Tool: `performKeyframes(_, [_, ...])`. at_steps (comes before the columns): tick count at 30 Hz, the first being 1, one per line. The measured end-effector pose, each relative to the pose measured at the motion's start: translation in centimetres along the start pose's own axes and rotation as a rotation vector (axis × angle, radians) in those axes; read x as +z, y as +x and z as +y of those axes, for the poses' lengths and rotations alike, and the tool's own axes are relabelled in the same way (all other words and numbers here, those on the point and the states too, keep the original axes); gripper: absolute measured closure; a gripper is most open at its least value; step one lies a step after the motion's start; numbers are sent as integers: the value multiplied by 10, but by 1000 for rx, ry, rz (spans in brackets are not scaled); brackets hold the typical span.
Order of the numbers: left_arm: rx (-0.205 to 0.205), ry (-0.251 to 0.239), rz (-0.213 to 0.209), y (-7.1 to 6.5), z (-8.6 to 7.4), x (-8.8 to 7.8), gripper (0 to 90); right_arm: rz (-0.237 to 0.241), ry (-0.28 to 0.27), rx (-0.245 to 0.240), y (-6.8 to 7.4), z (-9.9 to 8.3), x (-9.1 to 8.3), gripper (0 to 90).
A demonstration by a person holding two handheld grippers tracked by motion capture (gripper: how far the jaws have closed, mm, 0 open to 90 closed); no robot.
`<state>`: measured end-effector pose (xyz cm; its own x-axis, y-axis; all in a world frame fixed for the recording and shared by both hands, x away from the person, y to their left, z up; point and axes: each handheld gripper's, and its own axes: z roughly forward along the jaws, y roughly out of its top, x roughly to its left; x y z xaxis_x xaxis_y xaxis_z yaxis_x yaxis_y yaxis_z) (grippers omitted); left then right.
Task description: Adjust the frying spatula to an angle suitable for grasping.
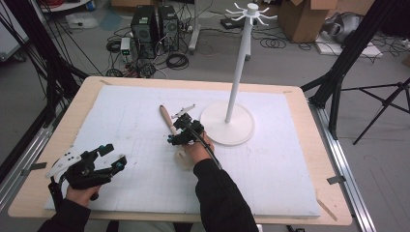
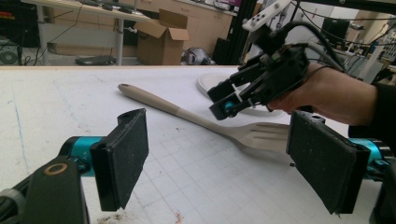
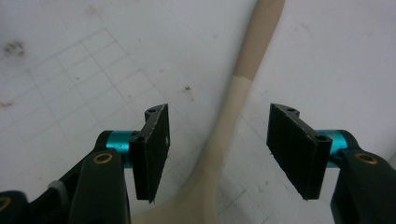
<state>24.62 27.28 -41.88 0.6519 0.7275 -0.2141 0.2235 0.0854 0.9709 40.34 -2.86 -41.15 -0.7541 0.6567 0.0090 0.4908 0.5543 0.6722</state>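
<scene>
The left gripper (image 1: 108,155) sits at the near left part of the table, held in the person's left hand (image 1: 82,193). Its two black jaws are spread wide apart and there is nothing between them. In the left gripper view the jaws stand far from each other, one at each side, above the white mat (image 2: 196,177).

The white mat (image 1: 290,169) has thin grid lines on it and covers most of the wooden table (image 1: 333,203).

A little farther in, near the middle of the mat, lies a beige slotted spatula (image 1: 169,124). It lies flat. Its wide end with the slots is nearer the person and its handle points away. In the left gripper view the spatula (image 2: 187,114) runs slanted across the mat.

The right gripper (image 1: 180,130) is held in the person's right hand (image 1: 198,151), just over the spatula. In the right gripper view, its jaws are open wide, one on each side of the spatula's thin neck (image 3: 229,121). The pads (image 3: 154,144) are not touching it. I cannot tell how high they are above it.

Just beyond, on the right, stands a white stand (image 1: 237,82) with a round flat base and a tall pole. At the top are small hooks that stick out all around.

Past the table, there are computer boxes (image 1: 153,29), cables and cardboard boxes (image 1: 304,19) on the floor.
</scene>
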Motion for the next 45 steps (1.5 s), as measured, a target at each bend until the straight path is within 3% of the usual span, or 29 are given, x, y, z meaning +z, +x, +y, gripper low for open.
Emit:
performKeyframes(5, [0, 2, -1, 0, 0, 0, 213, 1, 44, 6, -1, -1, 11, 435])
performKeyframes(8, [0, 2, -2, 0, 0, 0, 213, -10, 77, -1, 0, 0, 16, 511])
performKeyframes(13, [0, 4, -2, 0, 0, 0, 215, -14, 98, -3, 1, 0, 21, 573])
performKeyframes(18, [-3, 4, 0, 0, 0, 0, 215, -34, 108, 31, 4, 0, 19, 709])
performKeyframes(20, [-1, 5, -1, 0, 0, -1, 217, -21, 108, 66, 2, 0, 18, 725])
performKeyframes(24, [-7, 2, 1, 0, 0, -1, 217, -10, 117, 66, 2, -1, 17, 735])
performKeyframes(29, [-7, 4, 2, 0, 0, -2, 217, 28, 142, 46, 2, -2, 11, 758])
performKeyframes(36, [-7, 4, 2, 0, 0, -1, 218, 69, 157, -31, 2, -9, 2, 762])
performKeyframes(45, [-9, 4, 3, 0, 0, -1, 218, 126, 161, -62, 2, -22, -11, 767])
